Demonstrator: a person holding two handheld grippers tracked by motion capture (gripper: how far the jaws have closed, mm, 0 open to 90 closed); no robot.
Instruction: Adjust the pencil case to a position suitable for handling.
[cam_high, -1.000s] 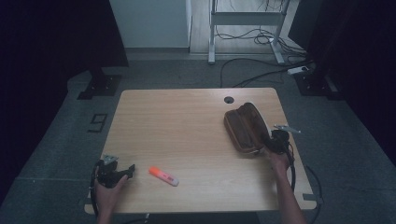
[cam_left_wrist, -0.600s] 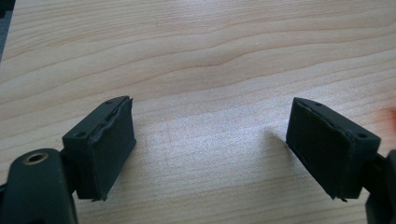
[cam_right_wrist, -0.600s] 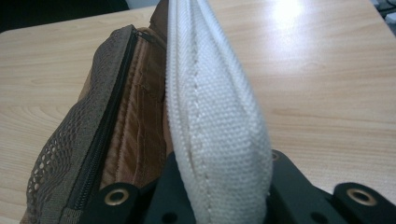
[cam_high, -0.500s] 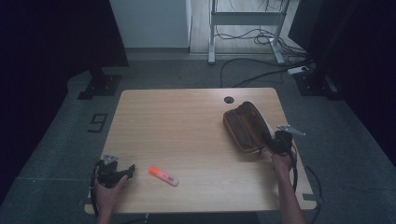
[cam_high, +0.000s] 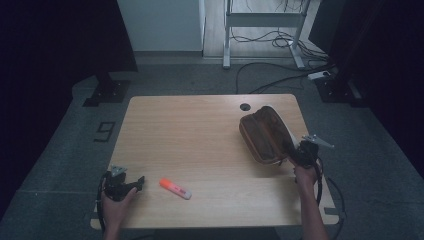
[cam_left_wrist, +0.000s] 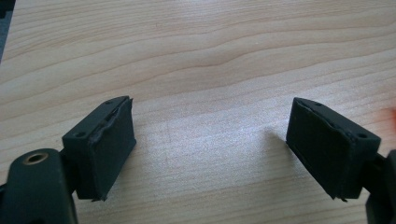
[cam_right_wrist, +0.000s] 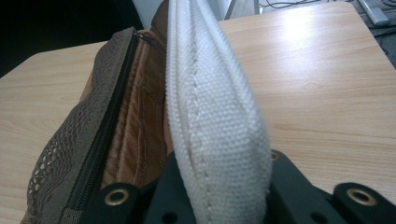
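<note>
My right tongs (cam_high: 298, 151) grip the white flap (cam_right_wrist: 219, 121) of the pouch (cam_high: 262, 134) at the counter's (cam_high: 200, 130) right edge, so I should hold it firmly and steady while my open left tongs (cam_high: 131, 183) take the marker (cam_high: 175, 188).

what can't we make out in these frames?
- Inside of the brown pouch: right gripper view, blocked by its white edge and mesh side.
- Right gripper pads: right gripper view, covered by the white edge clamped between them.
- Print on the orange highlighter: high view, too small.
- Highlighter in the left gripper view: cut off at the right edge, blurred.
</note>
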